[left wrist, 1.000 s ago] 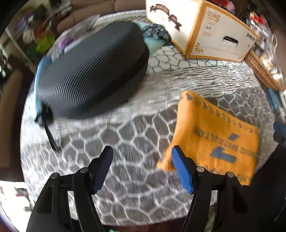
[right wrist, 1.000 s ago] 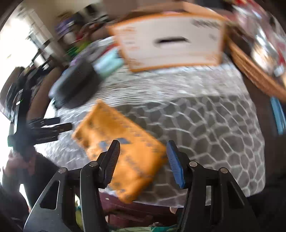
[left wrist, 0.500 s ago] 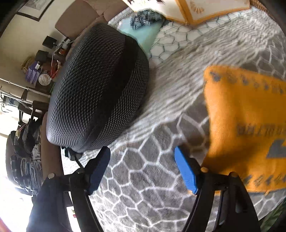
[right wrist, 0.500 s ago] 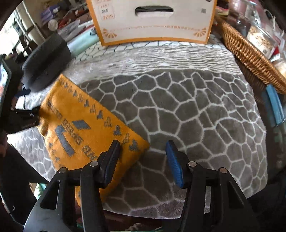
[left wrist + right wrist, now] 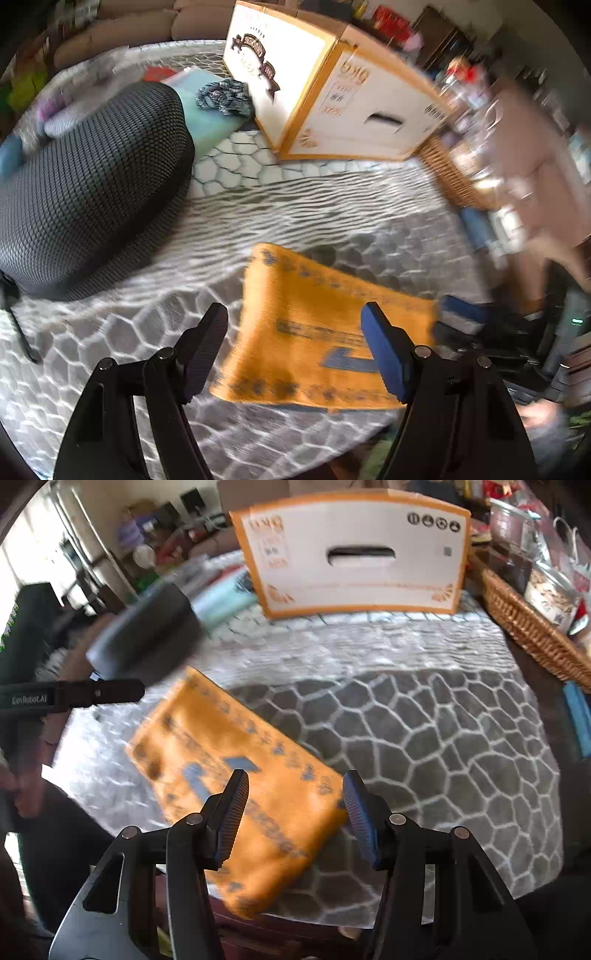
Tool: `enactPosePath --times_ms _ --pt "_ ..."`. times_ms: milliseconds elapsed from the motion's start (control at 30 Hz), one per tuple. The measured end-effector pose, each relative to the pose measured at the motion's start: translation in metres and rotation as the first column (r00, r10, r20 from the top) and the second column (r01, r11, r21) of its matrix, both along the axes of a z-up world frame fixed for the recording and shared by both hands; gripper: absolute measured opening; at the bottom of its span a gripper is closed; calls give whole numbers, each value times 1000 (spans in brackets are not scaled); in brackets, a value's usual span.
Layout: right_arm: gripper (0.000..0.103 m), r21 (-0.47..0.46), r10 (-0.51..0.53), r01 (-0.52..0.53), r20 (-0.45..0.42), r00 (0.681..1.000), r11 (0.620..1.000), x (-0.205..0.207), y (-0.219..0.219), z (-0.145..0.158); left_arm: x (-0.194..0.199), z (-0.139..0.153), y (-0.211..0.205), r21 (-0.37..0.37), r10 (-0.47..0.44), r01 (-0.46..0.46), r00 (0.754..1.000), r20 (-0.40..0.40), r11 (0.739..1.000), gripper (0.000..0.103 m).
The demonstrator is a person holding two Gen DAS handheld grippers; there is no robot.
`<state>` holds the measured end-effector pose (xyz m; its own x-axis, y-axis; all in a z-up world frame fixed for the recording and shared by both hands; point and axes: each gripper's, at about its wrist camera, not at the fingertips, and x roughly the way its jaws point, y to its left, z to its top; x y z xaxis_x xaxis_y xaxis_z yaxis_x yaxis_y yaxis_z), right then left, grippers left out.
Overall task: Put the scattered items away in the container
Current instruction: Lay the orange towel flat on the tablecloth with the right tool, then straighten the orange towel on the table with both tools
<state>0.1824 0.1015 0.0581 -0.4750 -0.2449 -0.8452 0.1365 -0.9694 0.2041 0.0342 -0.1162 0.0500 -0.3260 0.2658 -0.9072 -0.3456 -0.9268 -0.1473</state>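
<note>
An orange cloth (image 5: pixel 317 332) with blue print lies flat near the front edge of the table, one corner hanging over the edge in the right wrist view (image 5: pixel 207 738). My left gripper (image 5: pixel 293 317) hovers open above the cloth's left part, nothing between its pads. My right gripper (image 5: pixel 295 781) is open over the cloth's near right corner, not touching it. The white and orange cardboard box (image 5: pixel 369 110) (image 5: pixel 354 554) stands at the back. A black mesh case (image 5: pixel 85 192) (image 5: pixel 147 627) rests on the left.
A grey honeycomb-patterned cover (image 5: pixel 443 738) spreads over the table. A teal pad (image 5: pixel 210 110) with a blue patterned fabric bundle (image 5: pixel 223 98) lies left of the box. A wicker basket (image 5: pixel 528 627) of jars lines the right side. A person's hand (image 5: pixel 22 794) holds the left gripper.
The left gripper swung from beside the black case back to above the orange cloth, with its jaws slightly wider. The right gripper sank closer over the cloth's near corner.
</note>
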Motion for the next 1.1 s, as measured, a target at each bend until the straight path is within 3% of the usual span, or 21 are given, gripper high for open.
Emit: enactPosePath --times_ms 33,100,233,267,300,367,500,633,733,800,900,1000,1100 --pt "51 10 -6 5 9 1000 1000 0 0 -5 0 -8 8 -120 17 -19 1000 -19 993 75" --pt "51 -2 -14 14 24 1000 1000 2 2 -12 -6 -23 19 -304 45 -56 998 -43 951 75" --pt "51 7 -17 17 26 1000 1000 2 5 -17 -12 -44 15 -377 47 -52 999 -22 925 75" --pt "51 10 -18 18 25 1000 1000 1 6 -18 -12 -51 15 -418 48 -54 999 -23 907 75" --pt "51 9 -20 19 25 999 1000 0 7 -18 -11 -56 13 -456 46 -66 997 -55 888 87" --pt "51 1 -22 22 30 999 1000 -2 10 -19 -7 -57 11 -497 29 -82 993 -113 864 96" --pt "51 -31 -32 33 16 999 999 -3 17 -12 -2 -45 -4 -449 63 -93 995 -82 889 96" --pt "51 -199 -54 66 66 996 978 -11 40 -12 20 -18 -32 -173 77 -77 997 -7 982 96" --pt "51 -317 -56 94 128 990 944 -20 56 -20 35 -8 -50 11 57 -58 998 37 998 96" --pt "49 -345 -49 104 165 985 933 -27 61 -26 40 -8 -59 80 54 -58 997 46 995 96" --pt "47 -317 -42 110 211 977 942 -34 57 -36 39 -16 -56 97 61 -66 997 56 993 96" --pt "44 -285 -58 121 220 974 951 -34 55 -38 34 -25 -43 40 45 -46 998 36 998 96" --pt "39 -291 -67 128 211 975 948 -31 56 -39 27 -32 -35 38 20 -21 999 40 999 96"
